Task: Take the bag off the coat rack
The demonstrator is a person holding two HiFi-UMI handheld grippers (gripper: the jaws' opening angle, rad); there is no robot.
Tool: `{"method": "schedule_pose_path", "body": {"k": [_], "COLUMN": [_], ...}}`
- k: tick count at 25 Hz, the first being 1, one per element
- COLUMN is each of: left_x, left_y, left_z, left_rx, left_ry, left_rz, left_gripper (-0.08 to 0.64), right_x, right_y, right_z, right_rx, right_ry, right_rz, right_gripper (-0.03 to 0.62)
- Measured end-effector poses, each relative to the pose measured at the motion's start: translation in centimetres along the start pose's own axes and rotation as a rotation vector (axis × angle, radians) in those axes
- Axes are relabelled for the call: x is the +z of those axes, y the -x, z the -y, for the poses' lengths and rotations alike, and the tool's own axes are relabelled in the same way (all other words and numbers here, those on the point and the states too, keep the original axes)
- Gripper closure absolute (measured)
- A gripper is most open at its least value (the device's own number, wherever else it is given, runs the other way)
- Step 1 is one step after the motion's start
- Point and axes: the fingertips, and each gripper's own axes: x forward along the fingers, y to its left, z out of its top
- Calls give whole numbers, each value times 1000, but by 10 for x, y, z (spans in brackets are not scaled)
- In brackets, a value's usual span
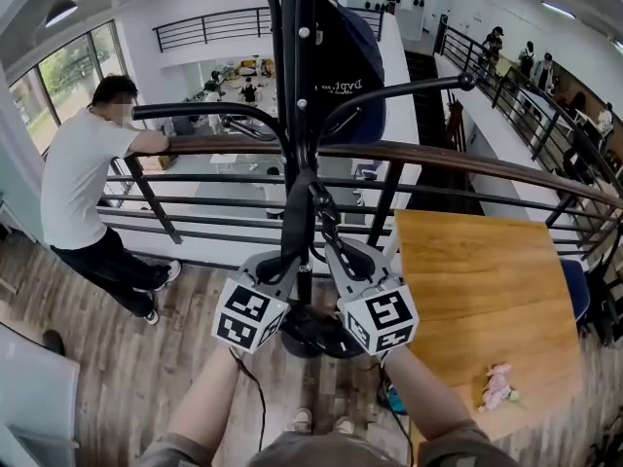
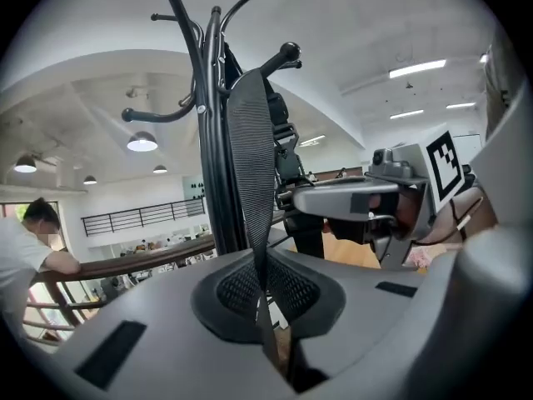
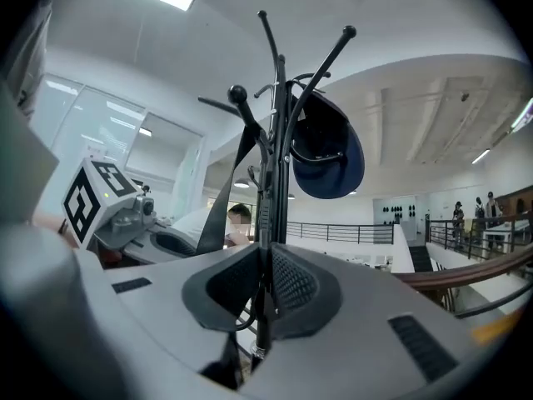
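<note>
A black coat rack [image 1: 297, 86] stands in front of me, and a dark navy bag [image 1: 346, 71] hangs from its upper hooks. Two black straps run down from the bag along the pole. My left gripper [image 1: 280, 269] is shut on the wide woven strap [image 2: 252, 165], which passes edge-on between its jaws [image 2: 265, 294]. Just to the right of it, my right gripper [image 1: 343, 259] is shut on the thinner second strap [image 3: 265, 223], pinched between its pads [image 3: 265, 294]. In the right gripper view the bag [image 3: 329, 144] hangs high on the rack [image 3: 279, 98].
A person in a white shirt [image 1: 83, 178] leans on the wooden-topped railing [image 1: 467, 161] at the left. At the right is a wooden table [image 1: 487, 300] with a small pink thing [image 1: 498, 385]. The rack's round base [image 1: 316, 334] sits on the plank floor by my feet.
</note>
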Motion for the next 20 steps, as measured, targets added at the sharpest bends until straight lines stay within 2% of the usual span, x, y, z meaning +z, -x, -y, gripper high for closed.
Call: {"method": "schedule_pose_path", "body": {"k": [4, 10, 15, 20], "left_x": [6, 36, 83, 132], "left_y": [16, 47, 77, 99], "left_z": [8, 10, 17, 37], "left_rx": [-17, -10, -5, -28], "left_ry": [-11, -12, -23, -51], "left_rz": [5, 75, 183, 288], "left_gripper": [543, 543, 543, 543], "right_x": [12, 50, 95, 136], "right_y": [12, 30, 59, 96], "right_z": [-6, 3, 7, 14], "right_rx": [20, 18, 48, 37], "right_ry": [-48, -82, -71, -50], "right_rz": [44, 113, 198, 236], "right_gripper": [543, 545, 545, 545]}}
